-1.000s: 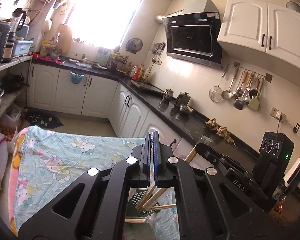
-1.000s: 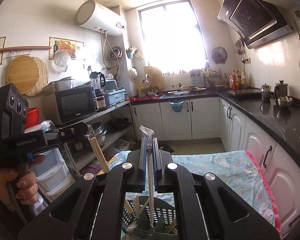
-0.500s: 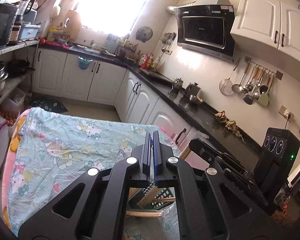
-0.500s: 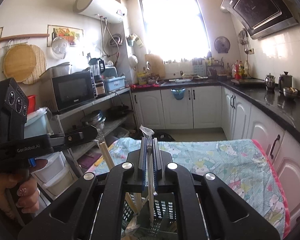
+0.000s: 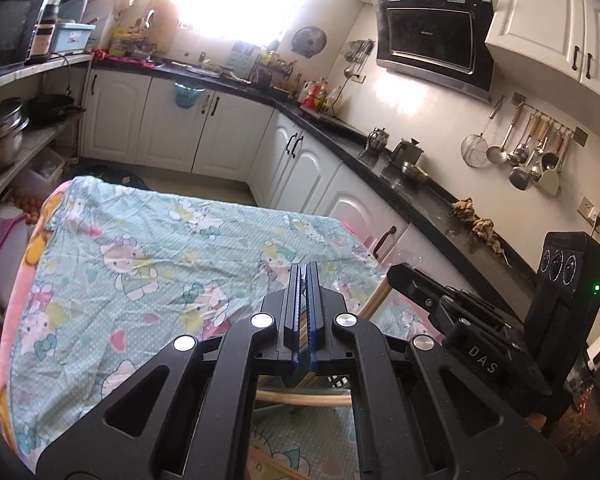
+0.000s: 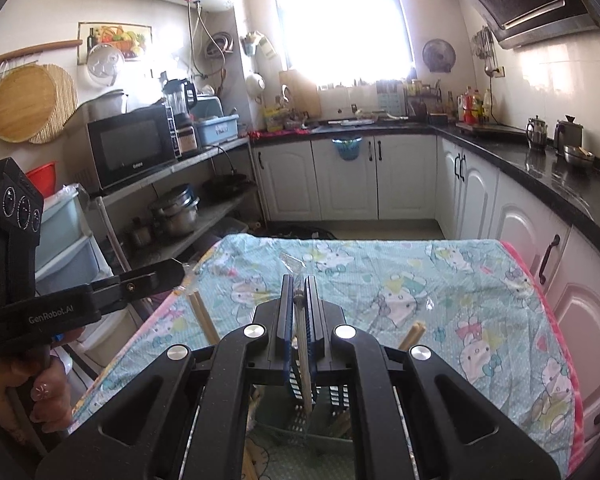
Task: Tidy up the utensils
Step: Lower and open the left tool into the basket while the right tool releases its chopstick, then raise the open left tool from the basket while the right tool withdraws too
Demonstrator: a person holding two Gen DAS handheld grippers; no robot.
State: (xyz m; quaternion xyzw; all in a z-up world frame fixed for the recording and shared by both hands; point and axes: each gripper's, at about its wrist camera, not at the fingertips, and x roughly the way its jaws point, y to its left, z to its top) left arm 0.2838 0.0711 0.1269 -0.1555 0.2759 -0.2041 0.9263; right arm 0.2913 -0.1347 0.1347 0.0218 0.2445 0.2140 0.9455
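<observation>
My left gripper (image 5: pixel 302 271) is shut, pinching the clear wrapper of a pair of wooden chopsticks (image 6: pixel 201 315) that hangs below its tip over the table's left edge. In the right wrist view this gripper (image 6: pixel 173 271) comes in from the left, held by a hand (image 6: pixel 40 394). My right gripper (image 6: pixel 300 282) is shut on another wrapped pair of chopsticks (image 6: pixel 305 364). That pair points down into a dark green slotted basket (image 6: pixel 300 426) just under the jaws. More chopstick ends (image 6: pixel 415 330) stick up from the basket. The left wrist view shows the right gripper (image 5: pixel 395 273) at the right.
The table wears a light blue cartoon-print cloth (image 5: pixel 140 248) with a pink border. White cabinets under a black counter (image 5: pixel 416 200) run along the right, close to the table. Shelves with a microwave (image 6: pixel 134 150) and pots stand to the left.
Both grippers have sunk toward the table and tipped further down. The basket and the cloth now lie closer under them. Both grips are unchanged.
</observation>
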